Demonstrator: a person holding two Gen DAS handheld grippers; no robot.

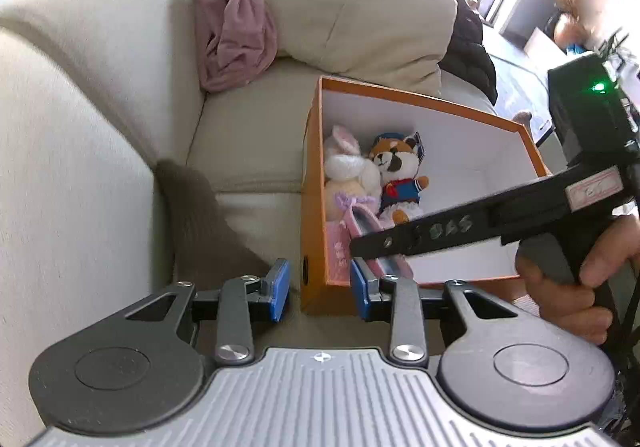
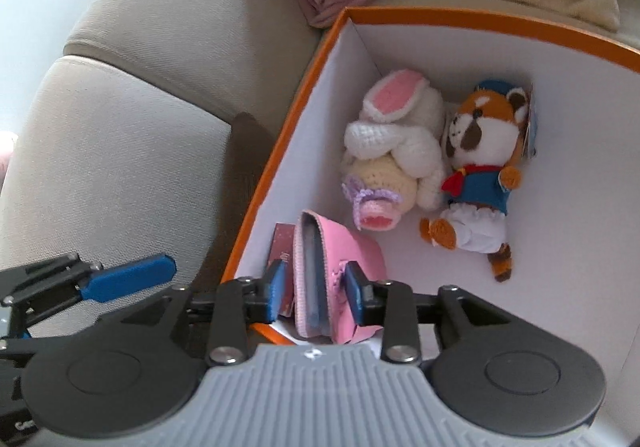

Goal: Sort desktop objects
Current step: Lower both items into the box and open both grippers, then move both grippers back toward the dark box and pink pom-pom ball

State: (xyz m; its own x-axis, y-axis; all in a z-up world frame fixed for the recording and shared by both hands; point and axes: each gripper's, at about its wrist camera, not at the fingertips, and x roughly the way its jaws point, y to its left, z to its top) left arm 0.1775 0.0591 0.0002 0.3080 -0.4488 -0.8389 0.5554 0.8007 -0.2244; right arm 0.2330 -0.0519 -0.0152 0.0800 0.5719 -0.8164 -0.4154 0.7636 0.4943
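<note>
On the beige sofa (image 1: pixel 120 95) rests an orange box (image 1: pixel 420 93).

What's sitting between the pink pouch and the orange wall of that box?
A thin dark red booklet or card stands wedged between the pink pouch and the orange box wall; the right wrist view shows it.

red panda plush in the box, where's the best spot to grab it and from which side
Take the red panda plush across its blue-shirted torso, coming straight down from above. It lies flat on its back on the floor of the orange box, the crocheted bunny pressed against its head side, so the narrow waist with free floor on its right gives the tongs the cleanest bite.
</note>
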